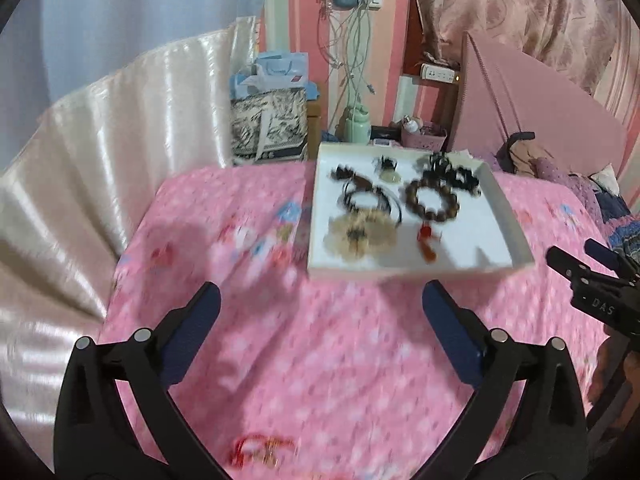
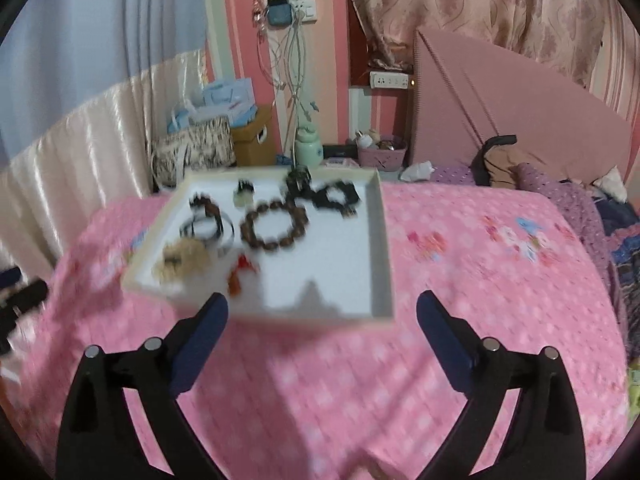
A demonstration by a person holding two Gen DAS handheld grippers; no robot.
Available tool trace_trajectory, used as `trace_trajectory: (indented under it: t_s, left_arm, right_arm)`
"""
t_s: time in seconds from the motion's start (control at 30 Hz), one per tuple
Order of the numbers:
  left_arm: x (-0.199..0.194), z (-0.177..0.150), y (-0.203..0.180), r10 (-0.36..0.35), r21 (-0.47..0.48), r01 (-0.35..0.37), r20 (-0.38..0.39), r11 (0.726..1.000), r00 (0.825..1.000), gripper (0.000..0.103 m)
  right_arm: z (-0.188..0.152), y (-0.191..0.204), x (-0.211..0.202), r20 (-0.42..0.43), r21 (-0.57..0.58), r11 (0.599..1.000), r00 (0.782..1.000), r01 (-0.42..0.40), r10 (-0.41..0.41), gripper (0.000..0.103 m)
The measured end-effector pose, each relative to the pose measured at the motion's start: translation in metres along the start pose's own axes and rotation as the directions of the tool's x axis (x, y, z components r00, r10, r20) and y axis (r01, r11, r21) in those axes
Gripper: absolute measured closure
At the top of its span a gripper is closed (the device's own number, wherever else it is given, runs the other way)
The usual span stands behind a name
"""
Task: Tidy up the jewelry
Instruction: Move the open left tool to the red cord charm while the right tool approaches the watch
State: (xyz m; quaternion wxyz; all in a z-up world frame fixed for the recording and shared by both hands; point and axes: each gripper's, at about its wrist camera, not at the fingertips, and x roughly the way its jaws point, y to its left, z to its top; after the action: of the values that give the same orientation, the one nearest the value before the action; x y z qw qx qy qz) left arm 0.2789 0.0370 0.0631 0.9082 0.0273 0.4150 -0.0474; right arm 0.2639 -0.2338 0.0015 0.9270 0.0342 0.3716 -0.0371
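Jewelry tray [image 1: 516, 236] on pink bedspread [image 1: 320, 360]; both grippers' fingers apart, empty.

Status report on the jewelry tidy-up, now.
Left tongs and right tongs open, empty. White tray on the pink bedspread, holding bracelets. Red string piece loose near left tongs. Nothing in the way.

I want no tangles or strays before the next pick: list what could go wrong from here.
1. The brown wooden bead bracelet lies touching the black bead bracelet in the shallow white tray; lifting one may drag the other.
2. A red cord piece lies on the pink dotted bedsheet near the left gripper, easily missed or snagged.
3. Both views are blurred, so aiming either open gripper is uncertain.
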Motion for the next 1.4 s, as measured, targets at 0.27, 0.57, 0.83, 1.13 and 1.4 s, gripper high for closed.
trace_trajectory:
  t_s: [0.27,0.57,0.83,1.13,1.4]
  left_arm:
    - [-0.017,-0.069,0.018,0.013,-0.042,-0.015,-0.047,0.999,0.999,0.003]
    - [-0.018,-0.118,0.03,-0.014,-0.085,0.007,-0.092,0.996,0.996,0.003]
    - [0.002,-0.153,0.034,0.003,-0.066,-0.012,-0.142,0.998,0.99,0.003]
    - [0.008,-0.167,0.045,-0.005,-0.054,-0.001,-0.115,0.999,0.993,0.003]
    - [0.031,-0.16,0.054,-0.004,-0.064,-0.005,-0.143,0.998,0.99,0.007]
  right_arm:
    - [-0.058,-0.021,-0.037,0.003,0.01,1.0,1.0,-0.002,0.002,0.008]
    - [-0.097,-0.022,-0.051,-0.027,-0.022,1.0,1.0,0.003,-0.003,0.008]
    - [-0.127,-0.019,-0.04,-0.05,-0.016,1.0,0.999,0.02,-0.02,0.008]
    - [-0.144,-0.005,-0.03,-0.064,-0.067,0.998,0.998,0.017,-0.022,0.008]
    - [-0.145,-0.006,-0.02,-0.078,-0.062,0.998,0.997,0.005,-0.01,0.008]
